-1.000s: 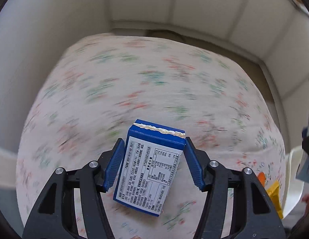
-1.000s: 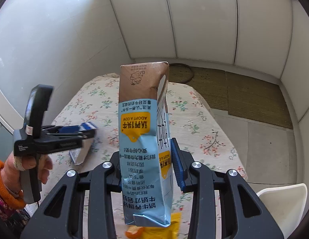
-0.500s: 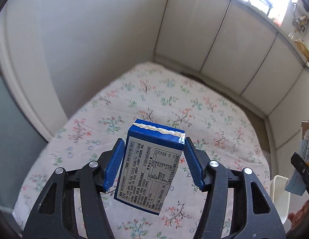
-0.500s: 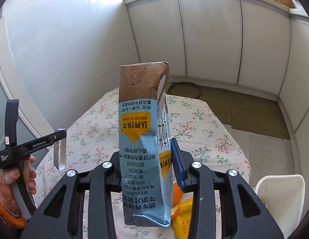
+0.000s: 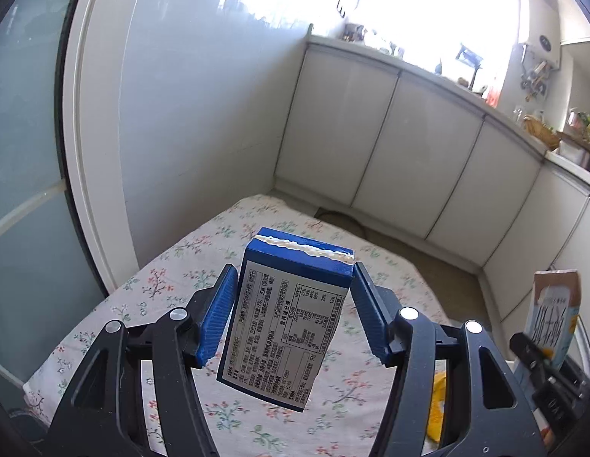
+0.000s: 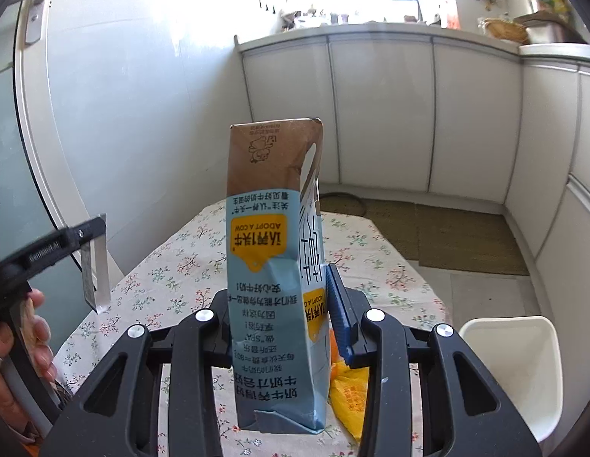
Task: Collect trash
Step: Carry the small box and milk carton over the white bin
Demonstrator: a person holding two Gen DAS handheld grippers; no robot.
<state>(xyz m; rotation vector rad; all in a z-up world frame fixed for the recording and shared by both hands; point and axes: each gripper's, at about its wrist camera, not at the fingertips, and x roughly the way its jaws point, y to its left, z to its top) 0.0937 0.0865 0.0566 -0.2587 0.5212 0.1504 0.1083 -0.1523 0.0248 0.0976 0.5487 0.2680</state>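
Blue carton: small blue cardboard box (image 5: pixel 283 327) with a white nutrition label, held off the floral tablecloth (image 5: pixel 188 266); long axis runs away from the camera and up, the glued seam end farthest, the body tilted slightly right.
Left gripper (image 5: pixel 291 316): blue pads pinching the box by its two narrow sides.
Milk carton: tall light-blue and brown milk carton (image 6: pixel 276 266), upright, print upside down, brown end on top.
Right gripper (image 6: pixel 279 323): clamped on the carton's lower half.
Below: yellow and orange wrapper (image 6: pixel 348 392) lying on the cloth under the right gripper.
Right of table: white plastic bin (image 6: pixel 515 361), near the table's edge.
Background: white cabinets (image 6: pixel 382 114) and a brown floor mat (image 6: pixel 447 236).
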